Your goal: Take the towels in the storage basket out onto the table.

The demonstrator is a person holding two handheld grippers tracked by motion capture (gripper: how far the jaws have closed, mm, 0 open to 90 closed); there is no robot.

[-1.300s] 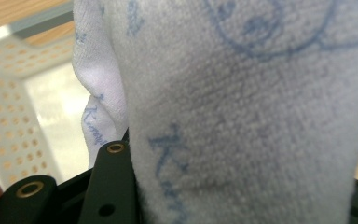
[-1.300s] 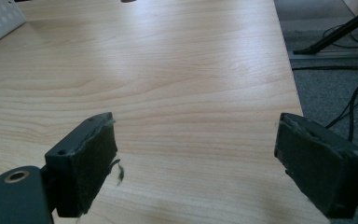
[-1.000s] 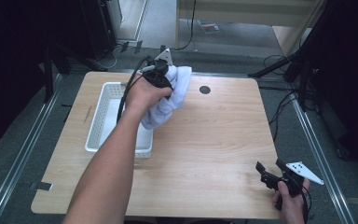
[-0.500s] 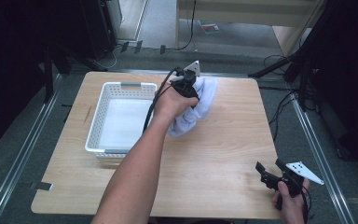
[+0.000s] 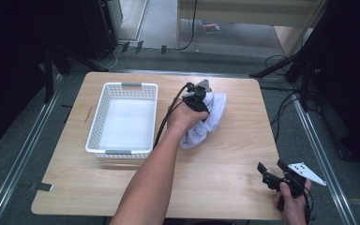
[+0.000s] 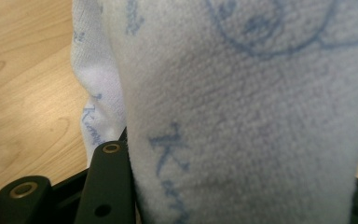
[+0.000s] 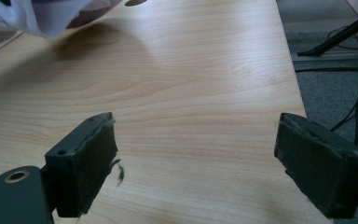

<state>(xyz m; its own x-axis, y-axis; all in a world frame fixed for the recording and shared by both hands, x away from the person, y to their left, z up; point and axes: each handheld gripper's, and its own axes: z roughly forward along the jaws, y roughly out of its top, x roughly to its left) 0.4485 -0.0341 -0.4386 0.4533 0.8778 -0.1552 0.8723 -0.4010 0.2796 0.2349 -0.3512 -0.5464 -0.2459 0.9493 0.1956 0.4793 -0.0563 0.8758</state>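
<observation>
- My right gripper (image 5: 274,178) sits low at the near right corner of the table (image 5: 225,187), jaws spread wide, nothing between them, just bare wood ahead.
- My left gripper (image 5: 201,96) is farther out, mid-table, jaws nearly closed and pinching the towel (image 5: 213,117); they have just been easing apart a little, with the terry fabric bunched between them.
- The towel hangs crumpled by my hand, just right of the basket (image 5: 122,86), apparently touching the table.
- I judge it light, soft and floppy, not fragile; a thick fold holds best.
</observation>
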